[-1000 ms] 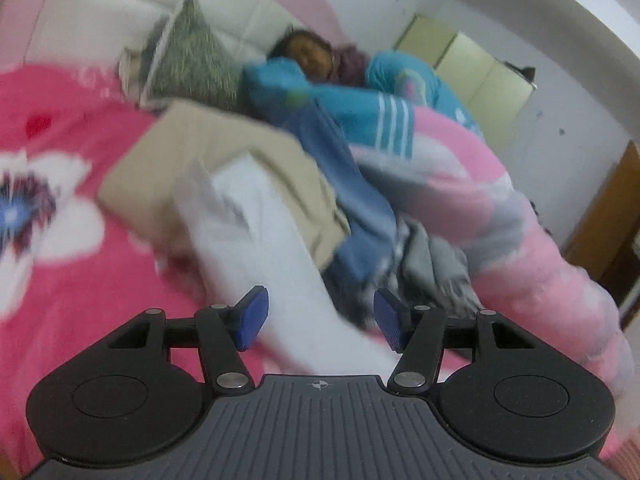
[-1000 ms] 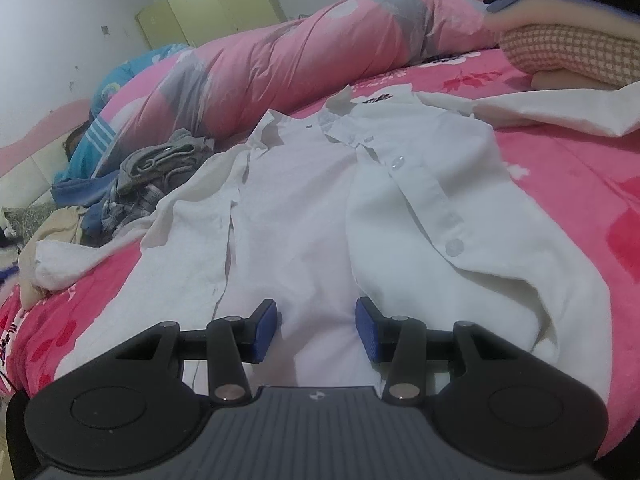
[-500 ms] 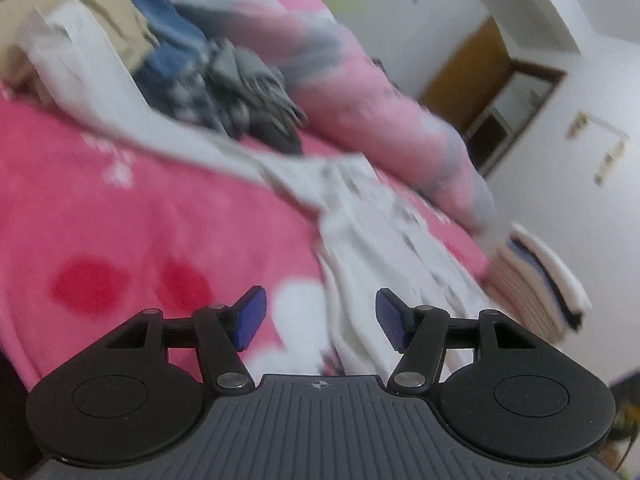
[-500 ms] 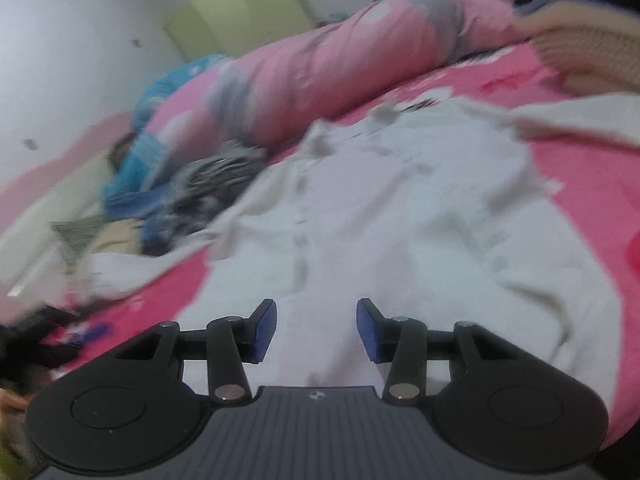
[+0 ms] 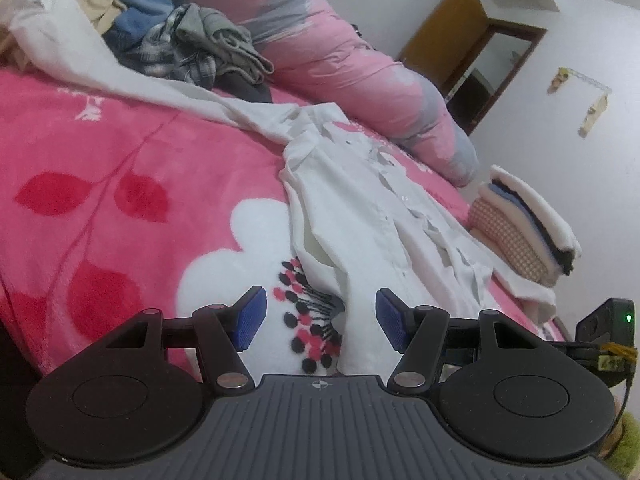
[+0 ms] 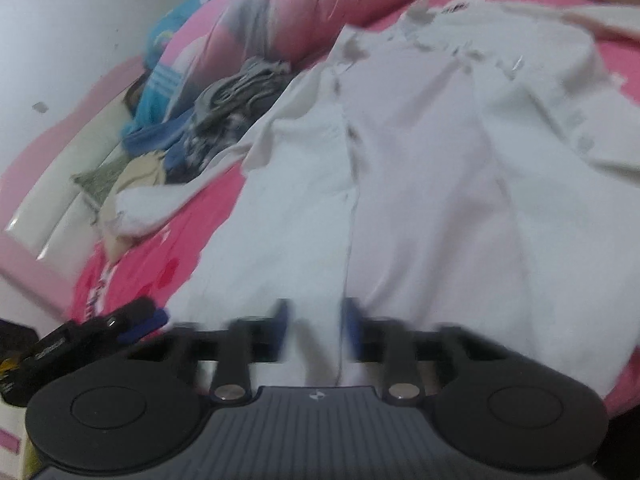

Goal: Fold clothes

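White shirt (image 5: 360, 208) lies spread front-up on the pink floral blanket (image 5: 120, 184) of the bed, collar toward the rolled pink duvet (image 5: 340, 60), hem nearest both cams. One sleeve trails out toward the heap of unfolded clothes (image 5: 192, 48); the other runs toward the folded stack (image 5: 524, 232). Shirt is flat but not folded; body creased along the near side edge.

L tongs (image 5: 318, 320): jaws apart, nothing between the pads, hovering just over the hem corner where shirt edge meets the blanket. R tongs (image 6: 316, 328): view blurred w/ motion; jaws look set narrower, w/ white fabric of the shirt (image 6: 420, 168) showing in the gap at the hem. Cannot tell if they pinch it or only straddle it.

Judgement: step in hand looks like taking the hem at two points, prob. for a fold up toward the collar or a side panel fold.

To do it well:
- grab hem only, both layers, not the blanket pile beneath
- keep the two grips level so the edge stays straight
- deal w/ the sleeves so they don't drag skewed
- lift low, lay down w/o new creases.
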`<state>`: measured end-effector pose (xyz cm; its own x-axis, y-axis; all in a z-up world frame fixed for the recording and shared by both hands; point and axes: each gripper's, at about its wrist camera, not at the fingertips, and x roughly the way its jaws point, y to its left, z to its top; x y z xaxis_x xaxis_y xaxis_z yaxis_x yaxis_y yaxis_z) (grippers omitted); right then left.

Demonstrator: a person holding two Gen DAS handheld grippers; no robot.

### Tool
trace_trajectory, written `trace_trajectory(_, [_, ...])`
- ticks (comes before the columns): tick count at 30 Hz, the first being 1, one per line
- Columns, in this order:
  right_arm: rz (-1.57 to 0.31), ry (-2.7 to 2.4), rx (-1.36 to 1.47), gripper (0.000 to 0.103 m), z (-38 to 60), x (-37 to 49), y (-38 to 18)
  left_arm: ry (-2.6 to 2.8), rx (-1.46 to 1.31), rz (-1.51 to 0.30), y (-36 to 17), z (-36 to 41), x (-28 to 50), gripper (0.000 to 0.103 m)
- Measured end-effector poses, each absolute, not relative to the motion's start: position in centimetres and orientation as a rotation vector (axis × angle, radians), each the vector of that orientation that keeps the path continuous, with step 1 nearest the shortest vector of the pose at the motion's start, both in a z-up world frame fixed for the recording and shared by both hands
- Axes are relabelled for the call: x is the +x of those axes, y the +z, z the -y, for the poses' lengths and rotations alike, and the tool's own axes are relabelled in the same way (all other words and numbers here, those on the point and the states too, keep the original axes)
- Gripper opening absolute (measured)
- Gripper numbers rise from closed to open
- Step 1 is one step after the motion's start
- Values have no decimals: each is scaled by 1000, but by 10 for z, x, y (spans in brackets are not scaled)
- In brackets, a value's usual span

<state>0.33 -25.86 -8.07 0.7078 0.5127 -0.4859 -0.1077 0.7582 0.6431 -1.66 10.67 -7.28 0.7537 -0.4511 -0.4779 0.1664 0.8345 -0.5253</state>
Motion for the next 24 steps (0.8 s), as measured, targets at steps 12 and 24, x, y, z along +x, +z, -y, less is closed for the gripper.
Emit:
trace_trajectory(12, [-597, 271, 771, 0, 313, 4, -73, -447, -292, -659, -74, -67, -19, 61])
trace_trajectory(24, [-601, 200, 1020, 0, 356, 11, -121, -355, -220, -685, -76, -51, 1, 60])
